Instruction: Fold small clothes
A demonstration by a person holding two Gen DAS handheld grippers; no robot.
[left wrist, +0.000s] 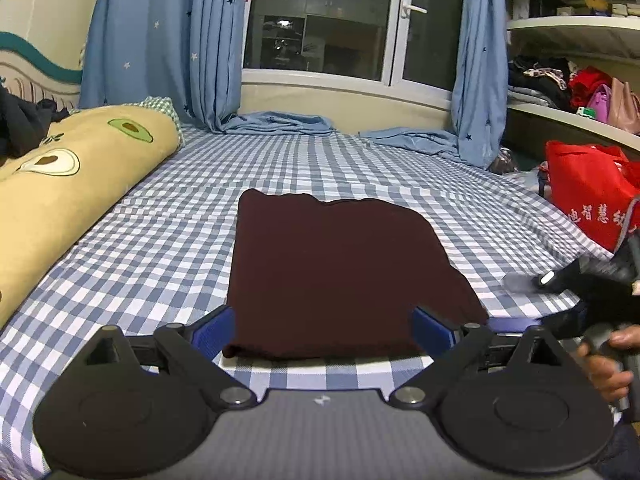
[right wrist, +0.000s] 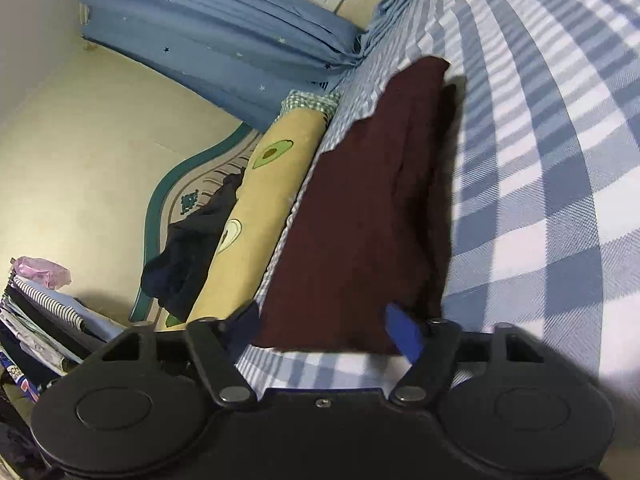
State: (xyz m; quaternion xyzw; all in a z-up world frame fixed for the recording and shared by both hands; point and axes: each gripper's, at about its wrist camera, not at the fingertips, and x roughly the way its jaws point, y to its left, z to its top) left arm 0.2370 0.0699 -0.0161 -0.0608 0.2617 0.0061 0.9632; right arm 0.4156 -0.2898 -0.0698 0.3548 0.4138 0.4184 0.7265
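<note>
Lying flat on the checked bed sheet (left wrist: pixel 160 240) is the dark maroon garment (left wrist: pixel 340 272), already looking like a neat rectangle with 1 thick folded edge facing the left gripper (left wrist: pixel 322 330). That gripper is hovering at the near edge, its 2 blue fingers (left wrist: pixel 218 328) standing wide apart on either side of the cloth's near corners, pressing on nothing. Over at the garment's right side, the right gripper (right wrist: pixel 334 330) is sitting low by the sheet, held in the person's hand (left wrist: pixel 608 364), and its fingers are also spread wide; the maroon edge is showing between them, but they are not pinching it as far as the blurred right wrist view lets me judge.

Handling-wise, this is looking like a light, soft knit: limp, no stiffness, likely to sag and slide open if it is lifted by a single layer. The layered edges are stacking thick, so the fingers are going to need all the layers together. The best hold is looking like the 2 near corners, or the near fold taken from both sides at once, keeping the stack level so the folds are not spilling.

Beside it all, the avocado-print pillow (left wrist: pixel 72 184) is resting well clear to the left, and a red bag (left wrist: pixel 588 192) is standing off to the right.
</note>
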